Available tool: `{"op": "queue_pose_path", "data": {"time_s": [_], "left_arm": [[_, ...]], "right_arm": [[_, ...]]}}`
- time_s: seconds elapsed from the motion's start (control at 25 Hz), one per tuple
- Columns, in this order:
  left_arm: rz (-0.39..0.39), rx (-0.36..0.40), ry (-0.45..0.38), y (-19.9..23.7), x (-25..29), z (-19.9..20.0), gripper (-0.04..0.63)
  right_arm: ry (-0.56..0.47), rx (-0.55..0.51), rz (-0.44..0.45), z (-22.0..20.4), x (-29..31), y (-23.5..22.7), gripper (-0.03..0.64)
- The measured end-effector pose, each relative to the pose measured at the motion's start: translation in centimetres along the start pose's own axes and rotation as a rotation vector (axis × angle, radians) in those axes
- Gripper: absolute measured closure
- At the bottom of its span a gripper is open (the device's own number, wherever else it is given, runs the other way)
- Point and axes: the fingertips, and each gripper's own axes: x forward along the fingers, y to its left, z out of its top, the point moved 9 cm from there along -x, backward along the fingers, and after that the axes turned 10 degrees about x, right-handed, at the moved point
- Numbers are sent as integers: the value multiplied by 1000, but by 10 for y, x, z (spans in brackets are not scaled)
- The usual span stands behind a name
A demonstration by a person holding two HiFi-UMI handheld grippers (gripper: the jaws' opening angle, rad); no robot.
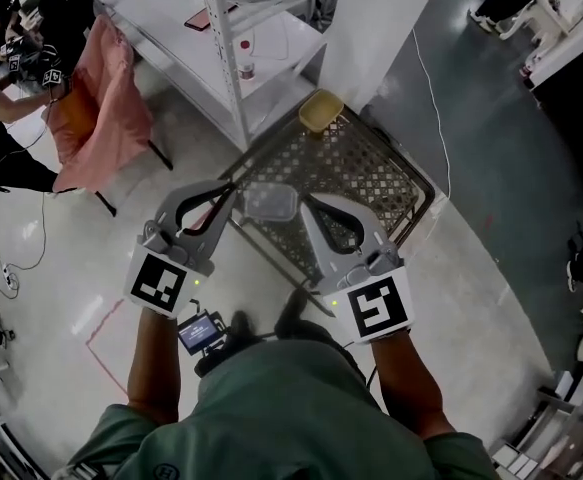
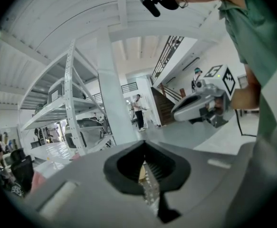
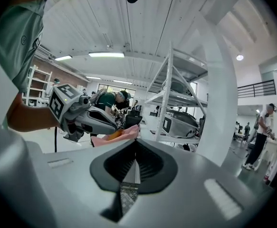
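**A:** What are the left tongs (image 2: 145, 177) on?

**B:** They are pressed together on one edge of a clear plastic box (image 1: 271, 203). A crinkled, see-through sliver shows in the thin slit between their ribbed black pads.

**A:** And the right tongs (image 3: 134, 172)?

**B:** They are closed as well, pinching the opposite edge of the same box. Through their slit you can see a pale strip with lattice below it.

**A:** So where is the box?

**B:** It is held up between the two tongs, over the near end of the basket (image 1: 391, 183). It's shallow and rectangular, with rounded corners and glossy walls.

**A:** What sort of basket?

**B:** A dark, oblong one standing on the floor, with its bottom and sides made of open diamond mesh.

**A:** Is anything else near it?

**B:** A pale yellow tub (image 1: 321, 111) with rounded corners sits at the basket's far corner. Just beyond the basket is a white metal shelf rack (image 1: 221, 48) with perforated uprights. Well off to the basket's left, a soft pink cloth (image 1: 101, 108) is draped over a dark frame.
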Motion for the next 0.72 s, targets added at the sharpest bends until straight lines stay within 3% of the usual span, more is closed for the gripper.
{"op": "queue_pose_path", "data": {"time_s": [0.32, 0.72], "left_arm": [[23, 4, 64, 2, 38, 4, 592], [-60, -45, 71, 34, 82, -45, 592]], "right_arm": [[-17, 36, 41, -13, 8, -44, 611], [49, 83, -25, -37, 54, -69, 609]]}}
